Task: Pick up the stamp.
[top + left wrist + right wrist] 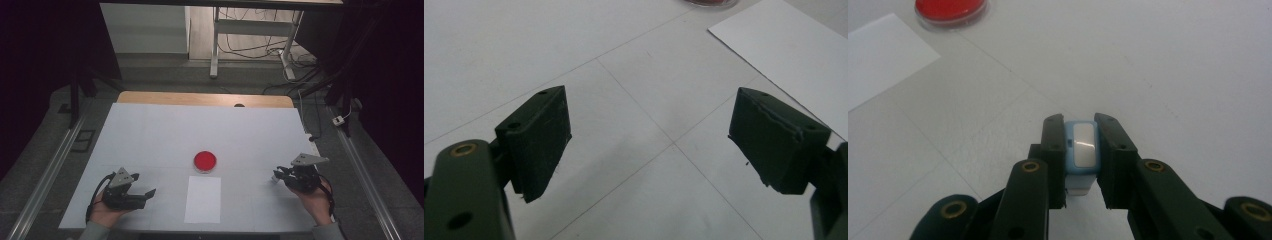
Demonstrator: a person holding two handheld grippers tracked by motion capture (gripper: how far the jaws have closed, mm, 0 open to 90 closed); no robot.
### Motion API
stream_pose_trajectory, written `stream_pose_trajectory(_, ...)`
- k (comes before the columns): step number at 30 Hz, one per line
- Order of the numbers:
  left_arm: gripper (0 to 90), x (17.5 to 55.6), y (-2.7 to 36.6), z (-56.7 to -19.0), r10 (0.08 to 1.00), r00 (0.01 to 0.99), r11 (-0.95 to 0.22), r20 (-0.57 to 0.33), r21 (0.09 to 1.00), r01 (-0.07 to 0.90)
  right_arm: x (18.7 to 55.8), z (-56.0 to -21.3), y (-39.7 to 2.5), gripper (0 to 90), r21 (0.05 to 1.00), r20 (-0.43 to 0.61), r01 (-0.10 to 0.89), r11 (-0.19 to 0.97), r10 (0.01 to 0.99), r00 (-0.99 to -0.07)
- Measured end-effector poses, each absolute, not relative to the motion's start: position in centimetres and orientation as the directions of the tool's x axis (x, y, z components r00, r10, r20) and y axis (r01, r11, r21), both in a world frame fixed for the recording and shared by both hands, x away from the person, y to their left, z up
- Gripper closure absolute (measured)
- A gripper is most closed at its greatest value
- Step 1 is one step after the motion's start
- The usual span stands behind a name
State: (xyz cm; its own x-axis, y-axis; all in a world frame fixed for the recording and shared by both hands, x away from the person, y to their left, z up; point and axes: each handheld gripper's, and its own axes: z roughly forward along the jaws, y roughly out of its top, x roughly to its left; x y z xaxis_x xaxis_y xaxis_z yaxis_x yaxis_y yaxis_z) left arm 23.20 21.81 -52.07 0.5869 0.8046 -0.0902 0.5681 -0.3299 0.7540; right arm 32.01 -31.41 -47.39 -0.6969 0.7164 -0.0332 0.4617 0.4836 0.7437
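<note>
We note round red dish just behind white paper sheet, mid-table; grippers flanking.

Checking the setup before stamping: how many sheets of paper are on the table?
1. A white paper sheet lies flat near the table's front edge, between the two grippers, just in front of the red round dish.

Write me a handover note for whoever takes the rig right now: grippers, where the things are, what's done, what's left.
Right gripper: shut on a small light-blue block, at the table's right side.
Left gripper: open, holding nothing, low over the white table at front left.
Red dish: mid-table, untouched.
White paper sheet: flat, just in front of the dish, nothing on it.
Done: block gripped.
Left: probably carry the block to the dish or sheet; its use isn't clear yet.
</note>
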Motion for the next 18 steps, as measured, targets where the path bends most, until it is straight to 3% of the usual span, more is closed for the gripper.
stream_pose_trajectory(18, 17.5, 23.29, 21.8, -52.17, 0.805, 0.586, -0.331, -0.09, 0.752, 0.57, 31.85, -46.73, -31.54, 75.2, 0.807, 0.042, 0.45, 0.383, 0.724, -0.689)
